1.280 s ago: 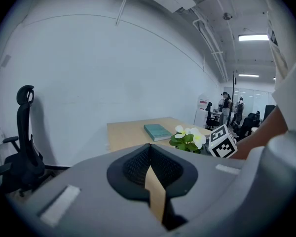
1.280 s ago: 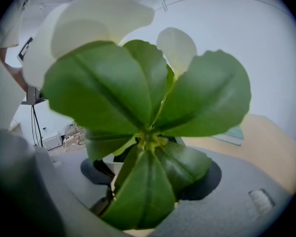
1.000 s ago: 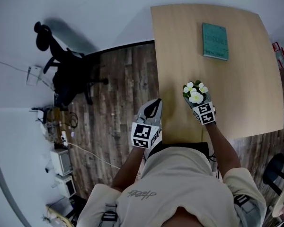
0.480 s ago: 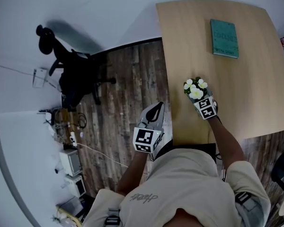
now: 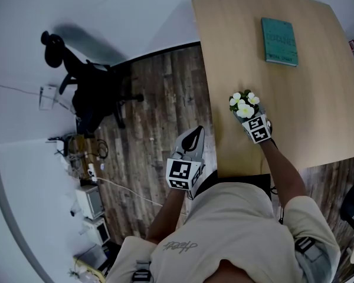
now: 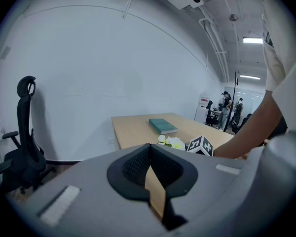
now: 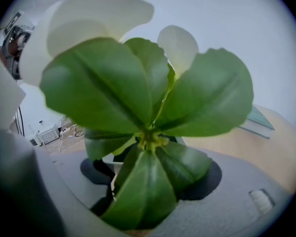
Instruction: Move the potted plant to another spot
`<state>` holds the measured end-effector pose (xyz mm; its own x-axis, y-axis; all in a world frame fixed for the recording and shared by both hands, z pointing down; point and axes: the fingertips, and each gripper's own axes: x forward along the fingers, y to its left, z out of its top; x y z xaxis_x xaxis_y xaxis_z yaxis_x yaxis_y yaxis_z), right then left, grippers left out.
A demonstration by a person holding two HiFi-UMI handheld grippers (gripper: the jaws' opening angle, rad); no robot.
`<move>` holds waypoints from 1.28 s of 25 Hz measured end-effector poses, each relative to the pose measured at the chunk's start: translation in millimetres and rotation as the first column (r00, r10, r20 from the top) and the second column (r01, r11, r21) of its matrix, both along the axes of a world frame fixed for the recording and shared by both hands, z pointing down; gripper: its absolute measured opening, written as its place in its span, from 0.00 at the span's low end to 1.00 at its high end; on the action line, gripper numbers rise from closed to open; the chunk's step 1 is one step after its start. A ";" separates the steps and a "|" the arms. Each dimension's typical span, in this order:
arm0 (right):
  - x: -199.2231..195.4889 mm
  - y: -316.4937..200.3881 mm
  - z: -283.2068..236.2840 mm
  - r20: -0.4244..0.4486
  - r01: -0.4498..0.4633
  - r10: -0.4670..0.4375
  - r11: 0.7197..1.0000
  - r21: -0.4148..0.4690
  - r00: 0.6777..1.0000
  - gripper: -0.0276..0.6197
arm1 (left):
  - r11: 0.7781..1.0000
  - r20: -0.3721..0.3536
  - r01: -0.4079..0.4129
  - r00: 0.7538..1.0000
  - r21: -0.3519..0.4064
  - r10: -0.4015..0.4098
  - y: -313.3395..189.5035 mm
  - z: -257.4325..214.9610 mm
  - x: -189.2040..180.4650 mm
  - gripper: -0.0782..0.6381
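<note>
The potted plant [image 5: 243,106], with white flowers and broad green leaves, is over the left front part of the light wooden table [image 5: 318,117]. My right gripper [image 5: 251,121] is shut on it from the near side. In the right gripper view the leaves [image 7: 148,107] fill the frame and hide the pot. I cannot tell whether the pot touches the table. My left gripper [image 5: 194,133] hangs over the floor just left of the table's edge, shut and holding nothing. In the left gripper view its pads meet [image 6: 149,147], with the plant [image 6: 171,142] beyond.
A teal book [image 5: 280,41] lies flat at the table's far side. A black office chair [image 5: 85,96] stands on the wooden floor to the left. Boxes and cables [image 5: 82,199] sit along the white wall. People stand far back [image 6: 229,102].
My right gripper carried the plant a little toward the table's left edge and slightly down, then held still. The left gripper drifted the same way and stayed shut.
</note>
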<state>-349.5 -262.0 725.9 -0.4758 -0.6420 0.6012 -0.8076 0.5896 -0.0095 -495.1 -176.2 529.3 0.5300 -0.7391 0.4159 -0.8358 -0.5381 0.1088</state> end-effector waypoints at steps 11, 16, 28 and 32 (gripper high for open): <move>16.0 22.4 -0.4 -0.015 -0.043 0.042 0.999 -0.013 0.999 0.73 | 1.000 0.000 -0.014 1.000 0.012 0.014 9.3 1.4 4.0 0.13; 31.7 41.5 -20.7 0.014 -0.045 0.045 0.999 0.019 0.999 0.73 | 0.999 -0.012 -0.019 1.000 0.027 0.020 10.7 0.9 12.0 0.13; 60.1 86.3 -92.3 0.144 -0.077 0.063 0.993 0.089 0.987 0.57 | 0.998 -0.066 -0.012 0.998 0.064 0.016 13.2 -10.1 31.9 0.13; 64.3 100.1 -129.0 0.157 -0.060 0.036 0.987 0.151 0.987 0.36 | 0.998 -0.075 0.002 0.997 0.068 0.004 14.2 -12.6 36.1 0.13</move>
<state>-285.2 -161.9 596.9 -0.5210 -0.7460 0.4147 -0.8310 0.5543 -0.0470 -459.0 -162.0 516.7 0.5587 -0.7636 0.3237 -0.8260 -0.5472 0.1349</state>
